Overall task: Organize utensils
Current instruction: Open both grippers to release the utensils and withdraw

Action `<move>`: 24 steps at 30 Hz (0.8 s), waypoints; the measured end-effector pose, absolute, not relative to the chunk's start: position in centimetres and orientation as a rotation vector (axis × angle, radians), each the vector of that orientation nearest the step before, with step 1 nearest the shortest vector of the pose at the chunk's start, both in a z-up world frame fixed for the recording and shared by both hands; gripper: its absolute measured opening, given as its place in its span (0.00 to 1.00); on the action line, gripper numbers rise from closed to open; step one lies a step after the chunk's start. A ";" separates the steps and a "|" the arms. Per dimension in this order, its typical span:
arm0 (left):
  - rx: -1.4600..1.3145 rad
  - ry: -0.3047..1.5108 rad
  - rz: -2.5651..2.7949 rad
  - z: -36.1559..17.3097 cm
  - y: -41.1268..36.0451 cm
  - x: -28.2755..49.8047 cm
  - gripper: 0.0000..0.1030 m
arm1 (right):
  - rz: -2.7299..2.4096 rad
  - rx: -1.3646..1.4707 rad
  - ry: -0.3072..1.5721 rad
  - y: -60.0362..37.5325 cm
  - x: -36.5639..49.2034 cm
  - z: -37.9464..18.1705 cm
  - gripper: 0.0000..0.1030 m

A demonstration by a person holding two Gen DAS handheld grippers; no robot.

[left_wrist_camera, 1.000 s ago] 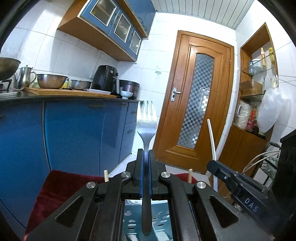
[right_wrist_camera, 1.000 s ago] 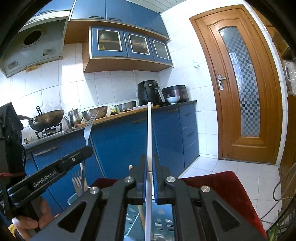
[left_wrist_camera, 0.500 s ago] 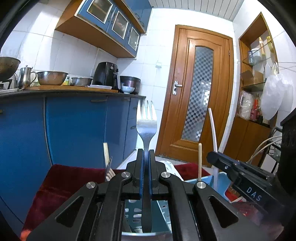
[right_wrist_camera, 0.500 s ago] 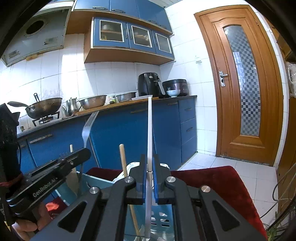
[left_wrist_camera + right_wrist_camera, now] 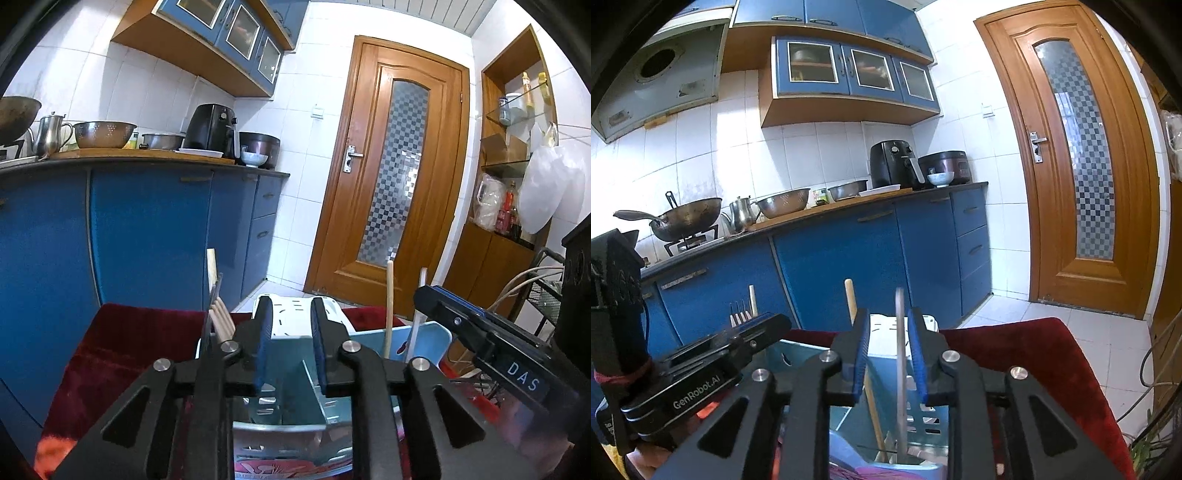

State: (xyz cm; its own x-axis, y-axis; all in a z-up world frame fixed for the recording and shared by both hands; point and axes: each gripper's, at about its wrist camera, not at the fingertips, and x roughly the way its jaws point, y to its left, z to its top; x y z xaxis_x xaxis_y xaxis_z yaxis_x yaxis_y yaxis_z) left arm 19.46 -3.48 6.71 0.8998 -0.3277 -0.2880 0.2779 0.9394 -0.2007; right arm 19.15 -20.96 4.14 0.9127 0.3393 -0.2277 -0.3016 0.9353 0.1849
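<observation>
My left gripper point(image 5: 291, 314) hangs over a light blue utensil caddy point(image 5: 428, 339), its jaws opening with nothing between them. Several chopsticks point(image 5: 221, 321) and grey fork tines stand in the caddy's left part. A wooden stick point(image 5: 388, 306) and a thin white stick point(image 5: 417, 306) stand at its right. My right gripper point(image 5: 888, 321) is over the same caddy point(image 5: 923, 417) with its jaws opening. The white stick point(image 5: 900, 354), blurred, stands loose between the pads, its lower end in the caddy. Next to it leans the wooden stick point(image 5: 853, 302).
A white slotted holder point(image 5: 295, 317) stands behind the caddy on a dark red cloth point(image 5: 122, 350). Blue kitchen cabinets point(image 5: 831, 266) with a worktop of pots run along the left. A wooden door point(image 5: 391, 177) is ahead, and cables point(image 5: 532, 280) hang at the right.
Both grippers sank toward the caddy and opened. The fork left the left jaws and is out of sight. The white stick slid down between the right pads.
</observation>
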 end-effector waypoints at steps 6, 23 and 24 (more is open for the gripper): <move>-0.153 0.325 -0.313 7.3 -3.1 18.4 0.21 | 0.335 0.167 0.249 -21.0 18.1 4.9 0.24; -0.105 0.370 -0.362 10.9 -2.9 13.1 0.25 | 0.334 0.154 0.307 -21.4 13.0 7.0 0.27; -0.102 0.370 -0.362 11.1 -2.9 12.7 0.25 | 0.336 0.158 0.314 -21.4 12.6 7.1 0.27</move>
State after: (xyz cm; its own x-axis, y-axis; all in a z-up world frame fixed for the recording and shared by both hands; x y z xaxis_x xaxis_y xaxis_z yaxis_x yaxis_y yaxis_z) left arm 12.67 -2.93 11.09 0.8690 -0.3640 -0.3352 0.3272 0.9308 -0.1628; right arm 12.57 -21.38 7.08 0.8962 0.3471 -0.2761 -0.2985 0.9325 0.2033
